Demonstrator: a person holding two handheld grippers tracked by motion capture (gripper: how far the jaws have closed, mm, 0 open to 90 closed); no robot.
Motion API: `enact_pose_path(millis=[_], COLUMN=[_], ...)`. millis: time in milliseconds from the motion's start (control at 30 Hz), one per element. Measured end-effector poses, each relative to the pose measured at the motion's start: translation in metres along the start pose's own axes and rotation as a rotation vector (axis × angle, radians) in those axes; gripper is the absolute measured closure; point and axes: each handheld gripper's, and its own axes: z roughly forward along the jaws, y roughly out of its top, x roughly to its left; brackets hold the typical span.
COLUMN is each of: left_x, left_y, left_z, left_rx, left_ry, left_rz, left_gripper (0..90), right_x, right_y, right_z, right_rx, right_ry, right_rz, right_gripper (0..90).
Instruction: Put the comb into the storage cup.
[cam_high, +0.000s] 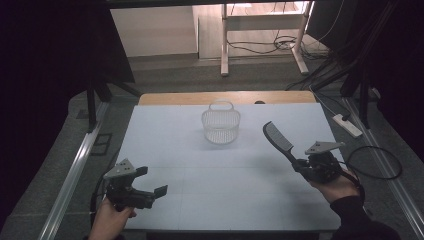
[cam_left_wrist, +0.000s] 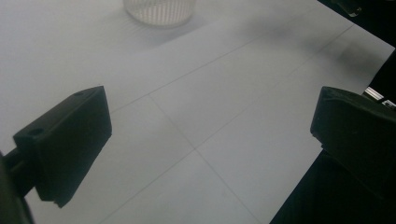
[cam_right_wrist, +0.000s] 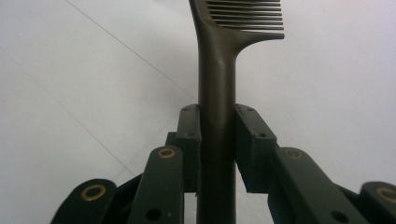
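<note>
Two claws up: right claw (cam_high: 302, 164) clamped on comb (cam_high: 278, 137) handle above counter (cam_high: 165, 150), left claw (cam_high: 150, 181) open, empty; risk comb pivoting in narrow grip, missing basket (cam_high: 221, 125).

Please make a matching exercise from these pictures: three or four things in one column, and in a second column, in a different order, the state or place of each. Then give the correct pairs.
Things:
1. comb
2. basket
3. left gripper
4. right gripper

States or places:
A. open, with nothing between its fingers
B. stands empty near the far middle of the white table top
C. held by its handle, teeth end pointing away from the person
D. shut on a dark handle, at the right side of the table

Right pairs: 1-C, 2-B, 3-A, 4-D
</note>
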Motion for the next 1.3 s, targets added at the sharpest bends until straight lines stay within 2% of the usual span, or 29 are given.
enact_pose_path(millis=[267,400,767,1067,1100,1167,1300], left_x=[-0.003,-0.005,-0.008,-0.015,-0.017,-0.02,-0.021], left_y=[0.013,0.019,0.037,0.054,0.058,0.061,0.07], left_z=[0.015,0.019,0.033,0.046,0.05,0.054,0.063], left_rx=[-0.018,-0.038,-0.038,-0.019,-0.017,-0.01,-0.018], left_ry=[-0.05,-0.02,-0.074,-0.097,-0.109,-0.11,-0.136], left_rz=[0.014,0.048,0.004,0.029,0.042,0.052,0.042], left_gripper=[0.0,0.0,0.0,0.0,0.0,0.0,0.0], right_x=[0.011,0.019,0.039,0.052,0.053,0.055,0.059], right_y=[0.005,0.01,0.017,0.022,0.023,0.023,0.024], right_z=[-0.004,-0.007,-0.006,-0.006,-0.005,-0.005,-0.004], right_rx=[-0.048,-0.083,-0.117,-0.141,-0.151,-0.162,-0.169], right_ry=[0.019,0.034,0.068,0.089,0.114,0.133,0.136], right_rz=[-0.043,-0.064,-0.115,-0.128,-0.123,-0.114,-0.121], right_gripper=[72.8,72.8,72.7,72.7,72.7,72.7,72.7])
